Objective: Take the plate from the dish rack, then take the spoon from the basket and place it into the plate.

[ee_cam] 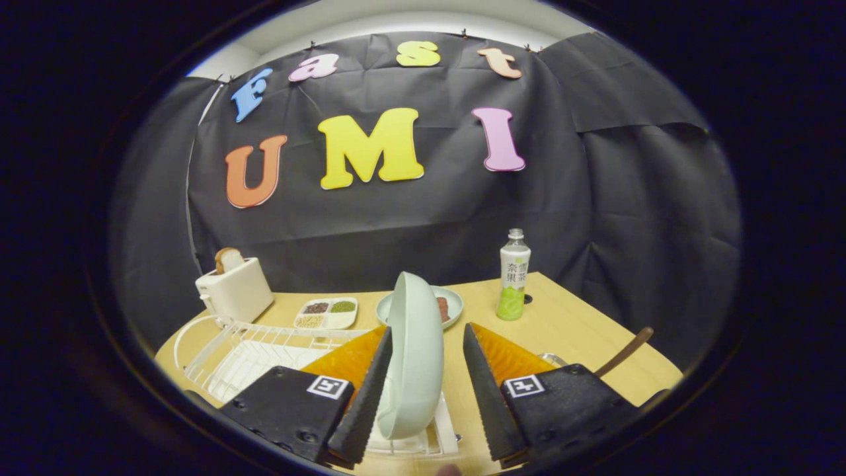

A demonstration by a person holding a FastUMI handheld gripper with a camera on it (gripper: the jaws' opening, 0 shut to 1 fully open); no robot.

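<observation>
A pale green plate (413, 357) stands on its edge in the white wire dish rack (244, 350). My gripper (427, 329) is open, with the plate between its two fingers. The left finger (370, 383) lies close against the plate's side, while the right finger (482, 383) stands a small gap away from it. Beyond the right finger, the spoon's brown handle (624, 354) sticks up at a slant from the basket, whose metal rim (552, 359) just shows; the rest of both is hidden behind my gripper.
On the wooden table (581, 324) beyond the rack stand a white toaster (234, 294) with a slice of bread, a divided tray of beans (327, 313), a second plate (453, 307) holding something reddish, and a drink bottle (514, 276).
</observation>
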